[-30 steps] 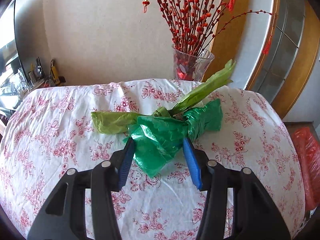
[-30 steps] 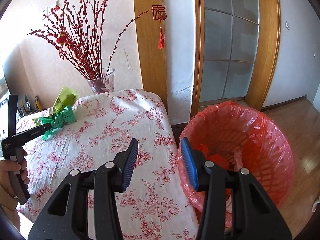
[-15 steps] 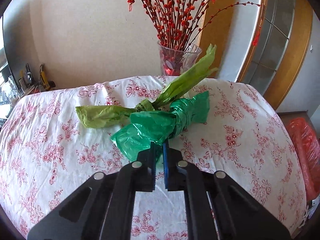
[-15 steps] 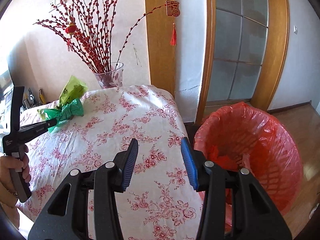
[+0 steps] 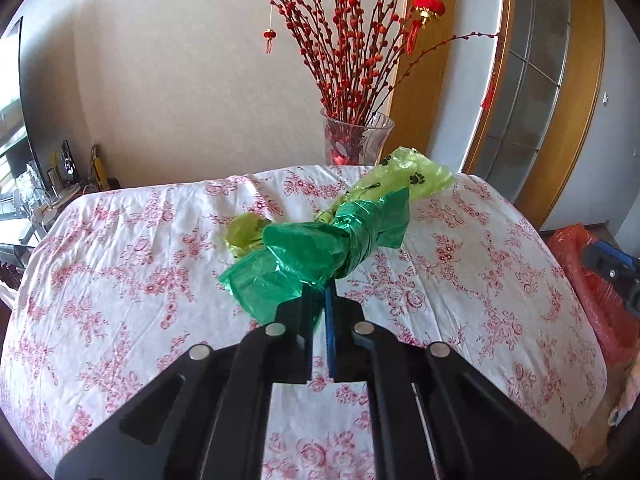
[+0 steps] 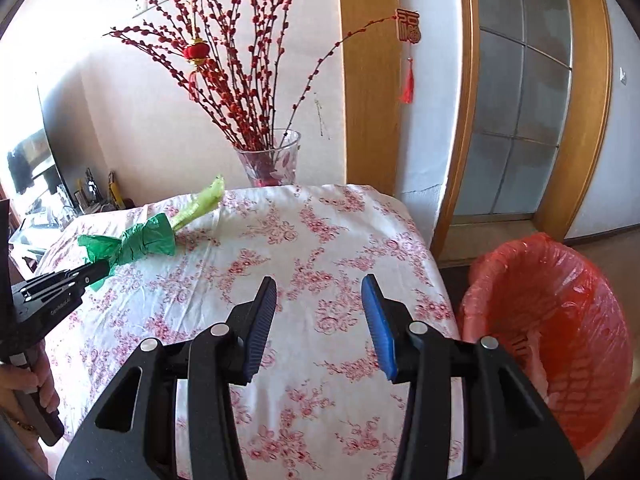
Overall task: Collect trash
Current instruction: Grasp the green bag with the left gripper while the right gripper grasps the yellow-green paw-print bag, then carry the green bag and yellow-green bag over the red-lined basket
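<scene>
A crumpled dark green plastic bag (image 5: 320, 256), knotted with a lighter yellow-green bag (image 5: 404, 176), hangs just above the floral tablecloth (image 5: 132, 280). My left gripper (image 5: 319, 294) is shut on the dark green bag's lower edge. In the right wrist view the same green bag (image 6: 132, 246) sits at the left, pinched by the left gripper (image 6: 102, 270). My right gripper (image 6: 318, 308) stands open over the tablecloth (image 6: 320, 240) with nothing between its fingers. A bin lined with a red bag (image 6: 560, 320) stands on the floor to the table's right.
A glass vase (image 5: 356, 140) of red berry branches stands at the table's far edge, just behind the bags. A wooden door frame (image 6: 456, 120) and glass door lie beyond the bin. A person's hand (image 6: 28, 380) holds the left gripper's handle at the left edge.
My left gripper shut on the dark green bag and lifted it off the cloth, dragging the yellow-green bag along. The right gripper drifted left over the table, still open.
</scene>
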A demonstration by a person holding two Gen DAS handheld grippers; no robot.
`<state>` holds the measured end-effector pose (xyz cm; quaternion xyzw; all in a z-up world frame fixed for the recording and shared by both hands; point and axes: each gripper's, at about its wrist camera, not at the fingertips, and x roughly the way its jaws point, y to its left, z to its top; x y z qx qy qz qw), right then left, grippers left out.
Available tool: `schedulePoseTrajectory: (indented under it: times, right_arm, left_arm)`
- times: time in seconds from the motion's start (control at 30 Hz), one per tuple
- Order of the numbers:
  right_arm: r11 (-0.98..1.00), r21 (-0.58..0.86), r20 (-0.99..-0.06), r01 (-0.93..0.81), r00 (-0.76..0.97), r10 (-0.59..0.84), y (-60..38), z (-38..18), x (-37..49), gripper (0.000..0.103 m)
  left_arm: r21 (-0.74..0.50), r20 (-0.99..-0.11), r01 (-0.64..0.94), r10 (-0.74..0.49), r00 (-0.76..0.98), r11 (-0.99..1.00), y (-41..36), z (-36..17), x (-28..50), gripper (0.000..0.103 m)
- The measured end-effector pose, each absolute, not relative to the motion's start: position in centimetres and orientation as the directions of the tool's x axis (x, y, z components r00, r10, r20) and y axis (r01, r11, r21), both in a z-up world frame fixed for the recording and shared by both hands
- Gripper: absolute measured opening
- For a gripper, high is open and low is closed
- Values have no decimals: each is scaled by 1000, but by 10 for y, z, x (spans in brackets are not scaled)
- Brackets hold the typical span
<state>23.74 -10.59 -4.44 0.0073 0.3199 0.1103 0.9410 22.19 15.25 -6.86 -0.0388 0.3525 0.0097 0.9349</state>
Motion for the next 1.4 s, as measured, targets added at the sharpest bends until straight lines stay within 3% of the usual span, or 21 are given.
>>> schedulePoseTrajectory:
  times: [0.5,0.57,0.6,0.8,0.83,0.87,0.9,0.93,0.97,1.4]
  right_arm:
    - [935,148,-604,-323,719,344,-15,-55,306,46]
    - [936,146,-614,-319,713,339,-9,-59,319,64]
    - [937,143,-613,-318,715,336,-7,-61,325,66]
    - [918,167,-660,-360,651,375,5,-81,352,67]
    - [916,172,-670,-364,638,379,5,-85,354,63]
    - [908,183,-683,-376,616,393,6,-90,356,43]
    - [904,188,-695,-383,599,398,7,-93,356,33]
    - [903,185,-707,-387,586,396,7,-96,356,12]
    - [903,180,-713,-391,580,393,5,-99,354,1]
    - [946,160,-676,-283,667,314,-73,-79,312,1]
  left_arm:
    - [-51,-597,-136,79,798,989,202,-43,190,6]
    - [-54,-590,-144,85,803,988,206,-41,192,6]
    - [-54,-588,-149,90,804,987,208,-40,194,6]
    - [-59,-583,-160,96,807,985,211,-39,204,6]
    - [-60,-585,-160,95,805,985,210,-39,206,6]
    - [-60,-587,-158,93,804,986,210,-40,207,6]
    - [-59,-589,-156,92,803,986,209,-41,208,6]
    - [-56,-591,-155,92,801,986,207,-42,209,6]
    - [-57,-594,-153,90,800,987,206,-43,210,6]
    - [-73,-593,-104,40,804,992,176,-41,212,6]
